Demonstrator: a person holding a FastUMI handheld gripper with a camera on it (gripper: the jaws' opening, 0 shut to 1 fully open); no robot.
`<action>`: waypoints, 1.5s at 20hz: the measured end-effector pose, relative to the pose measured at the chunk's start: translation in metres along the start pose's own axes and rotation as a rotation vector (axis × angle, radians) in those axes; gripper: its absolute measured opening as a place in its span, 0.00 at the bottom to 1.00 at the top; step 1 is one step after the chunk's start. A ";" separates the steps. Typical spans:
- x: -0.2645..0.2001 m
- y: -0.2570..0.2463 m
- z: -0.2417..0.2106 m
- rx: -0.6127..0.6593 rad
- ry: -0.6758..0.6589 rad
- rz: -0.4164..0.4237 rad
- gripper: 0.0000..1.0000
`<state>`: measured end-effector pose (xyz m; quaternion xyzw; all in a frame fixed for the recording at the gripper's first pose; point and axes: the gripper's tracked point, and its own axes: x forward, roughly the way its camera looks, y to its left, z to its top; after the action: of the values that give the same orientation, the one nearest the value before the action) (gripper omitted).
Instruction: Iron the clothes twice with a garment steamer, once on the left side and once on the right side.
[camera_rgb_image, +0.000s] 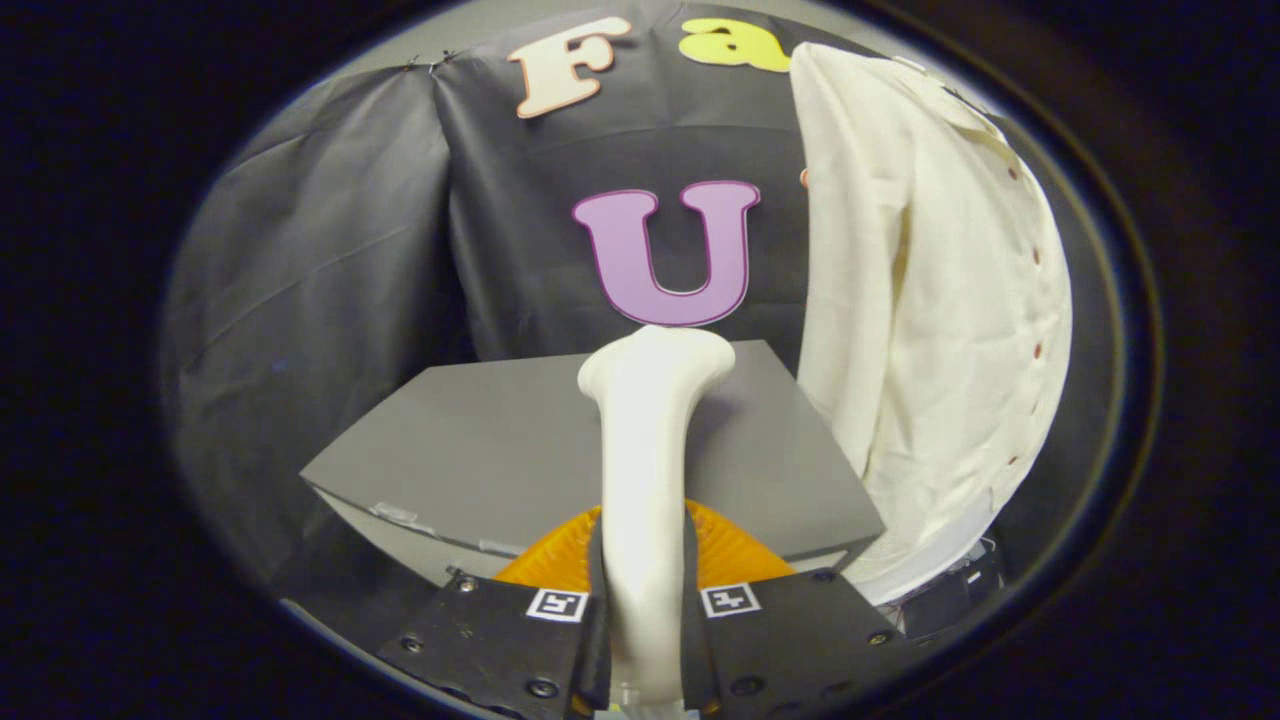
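Two tongs (645, 610) around steamer (650, 460)

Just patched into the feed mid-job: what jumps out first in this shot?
The white garment steamer stands upright right between the fingers of the claw, which is shut on its handle, with its head reaching up over the grey table. Next comes the cream shirt hanging beyond the table on the right, its row of dark buttons showing. The steamer head is apart from the shirt, not touching the fabric.
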<state>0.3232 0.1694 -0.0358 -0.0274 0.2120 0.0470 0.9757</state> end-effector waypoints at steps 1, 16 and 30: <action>-0.016 -0.005 -0.001 0.016 -0.011 -0.003 0.27; -0.180 -0.117 0.049 -0.042 -0.252 -0.005 0.27; -0.100 -0.225 0.148 -0.016 -0.393 -0.058 0.27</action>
<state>0.3165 -0.0516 0.1480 -0.0317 0.0161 0.0251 0.9991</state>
